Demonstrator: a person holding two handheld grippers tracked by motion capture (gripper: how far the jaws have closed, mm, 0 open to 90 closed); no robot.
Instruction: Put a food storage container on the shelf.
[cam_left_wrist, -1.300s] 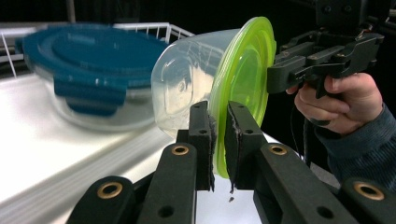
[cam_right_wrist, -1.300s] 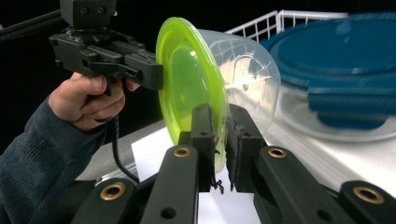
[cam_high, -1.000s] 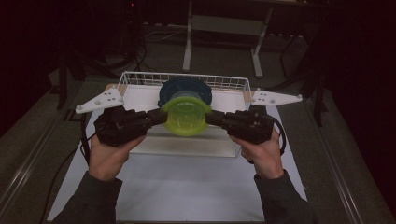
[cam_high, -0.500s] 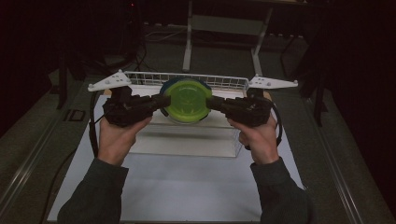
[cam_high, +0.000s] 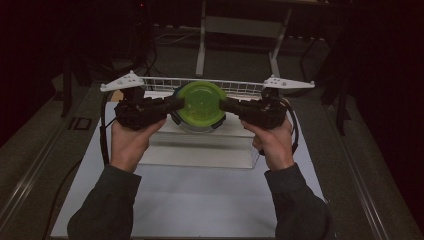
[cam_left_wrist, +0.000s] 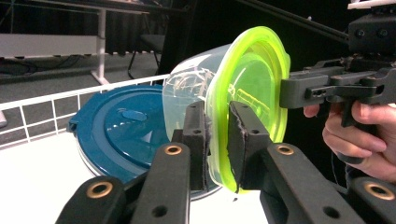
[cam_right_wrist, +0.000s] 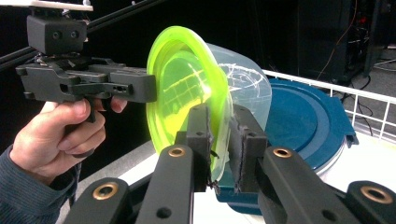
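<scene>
- Two grippers – the left gripper and the right gripper, one per hand.
- Two hands – the left hand, the right hand.
- One clear container with one lime-green lid.
- One blue-lidded container.
- One white wire basket.
- One white table mat.

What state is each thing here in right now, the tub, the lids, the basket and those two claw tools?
Clear tub with green lid: lid on, tipped on its side, held in the air.
Blue-lidded container: closed, resting in the basket.
Wire basket: upright on the table.
Left gripper: clamped on the green rim.
Right gripper: clamped on the opposite rim.
</scene>
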